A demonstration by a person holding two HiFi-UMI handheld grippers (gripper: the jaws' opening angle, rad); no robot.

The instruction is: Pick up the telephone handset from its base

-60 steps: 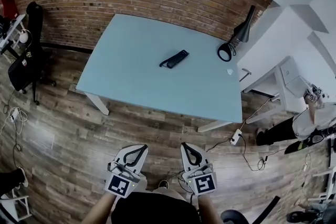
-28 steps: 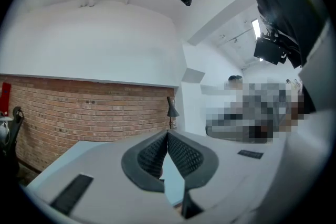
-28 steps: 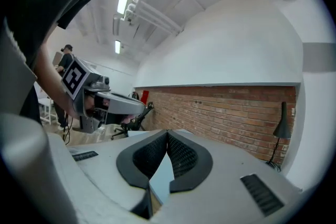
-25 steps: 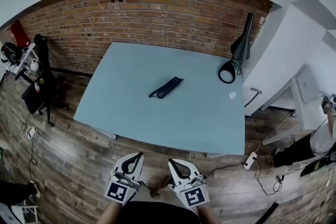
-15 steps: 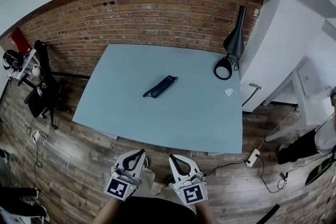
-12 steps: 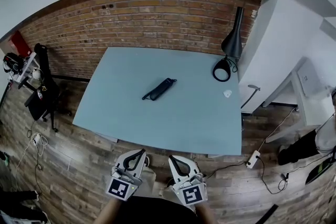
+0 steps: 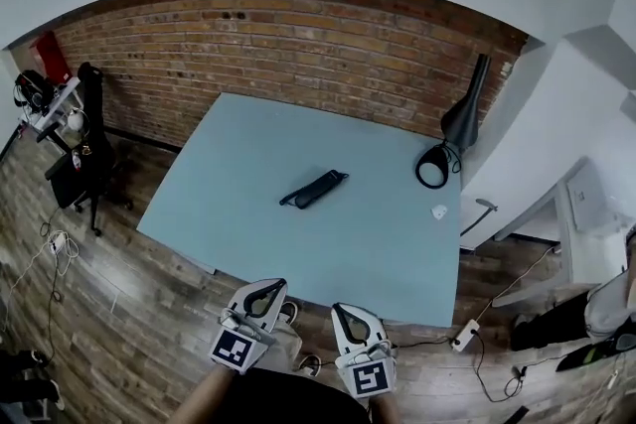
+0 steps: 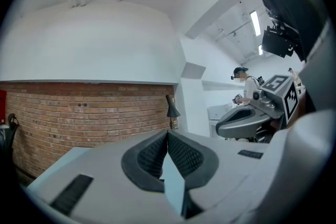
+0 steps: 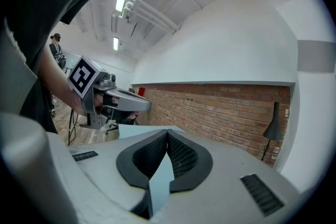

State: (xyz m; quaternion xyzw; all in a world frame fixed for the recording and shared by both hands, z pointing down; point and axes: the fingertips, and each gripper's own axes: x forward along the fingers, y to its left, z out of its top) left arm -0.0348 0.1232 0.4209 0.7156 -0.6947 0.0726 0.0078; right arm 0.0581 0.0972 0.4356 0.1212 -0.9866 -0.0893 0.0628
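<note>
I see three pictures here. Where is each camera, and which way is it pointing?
Head view: on the person's head, looking steeply down at the table and telephone handset; left gripper and right gripper show at the bottom.
Left gripper view: rides the left gripper, looking along its shut jaws toward the brick wall; right gripper at right.
Right gripper view: rides the right gripper, jaws shut, facing the same wall; left gripper and forearm at left.
Shared: all three show the wall and lamp.
</note>
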